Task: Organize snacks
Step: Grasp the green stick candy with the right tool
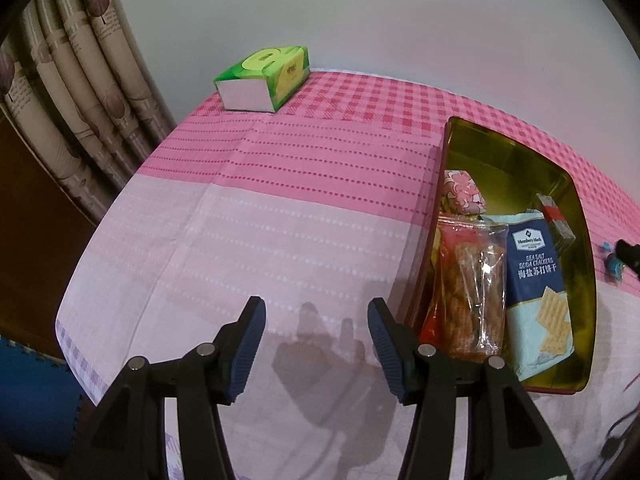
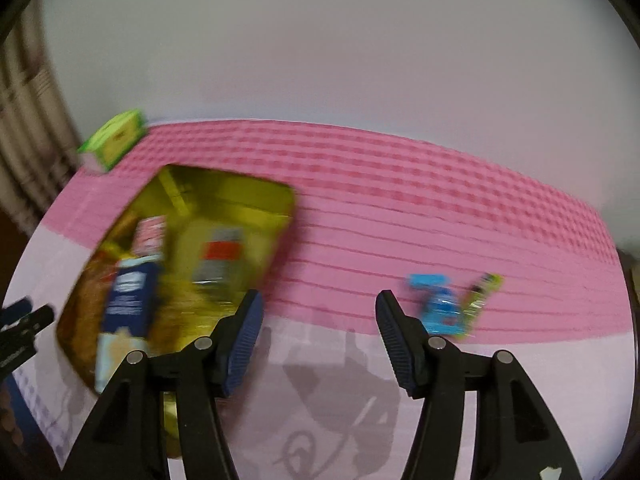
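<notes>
Both hand-held grippers (image 1: 316, 322) (image 2: 319, 312) agape, empty

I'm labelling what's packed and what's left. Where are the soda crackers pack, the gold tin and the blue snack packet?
soda crackers pack (image 1: 534, 276): left wrist view, dark blue front panel.
gold tin (image 1: 500, 156): left wrist view, inner far wall.
blue snack packet (image 2: 440, 308): right wrist view, wrapper middle.

Black fingers (image 1: 248, 344), ribbed blue pads (image 2: 400, 344), silver screws.
</notes>
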{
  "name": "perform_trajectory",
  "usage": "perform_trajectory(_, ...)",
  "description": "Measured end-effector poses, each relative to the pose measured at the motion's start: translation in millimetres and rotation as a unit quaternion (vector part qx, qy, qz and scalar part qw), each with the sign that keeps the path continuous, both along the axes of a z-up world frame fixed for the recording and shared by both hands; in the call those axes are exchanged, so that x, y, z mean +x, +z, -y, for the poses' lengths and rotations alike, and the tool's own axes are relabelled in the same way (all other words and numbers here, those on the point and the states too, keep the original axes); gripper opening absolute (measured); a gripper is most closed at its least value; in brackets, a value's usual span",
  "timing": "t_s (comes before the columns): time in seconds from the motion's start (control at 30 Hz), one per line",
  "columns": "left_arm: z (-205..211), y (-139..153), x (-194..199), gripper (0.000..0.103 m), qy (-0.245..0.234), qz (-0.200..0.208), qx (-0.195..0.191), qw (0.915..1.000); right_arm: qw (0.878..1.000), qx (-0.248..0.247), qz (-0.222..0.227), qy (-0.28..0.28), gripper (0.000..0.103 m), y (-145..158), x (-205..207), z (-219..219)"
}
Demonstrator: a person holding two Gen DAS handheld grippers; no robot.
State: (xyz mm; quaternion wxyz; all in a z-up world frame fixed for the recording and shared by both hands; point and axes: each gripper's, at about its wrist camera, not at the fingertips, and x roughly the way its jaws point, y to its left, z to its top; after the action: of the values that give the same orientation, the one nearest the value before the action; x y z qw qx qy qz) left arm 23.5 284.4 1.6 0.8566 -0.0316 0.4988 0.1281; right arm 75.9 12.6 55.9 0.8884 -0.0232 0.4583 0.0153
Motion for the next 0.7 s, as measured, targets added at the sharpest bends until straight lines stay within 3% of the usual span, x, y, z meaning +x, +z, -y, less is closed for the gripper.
perform_trajectory(0.2,0,-4,1,0.054,0.001,-0.004,0.005,1.0000,0.997,0.001,-0.006,-0.076,0.054,-4,6,78)
perform_trajectory(0.37,-1,-6,3,0.054,0.002,-0.004,0.014,0.9999,0.992,0.032,-0.029,-0.119,0.049,-20,10,125)
perform_trajectory(0.7,-3,-10,3,0.055,0.009,0.003,0.016,0.9998,0.985,0.084,-0.049,-0.141,0.048,-49,23,143)
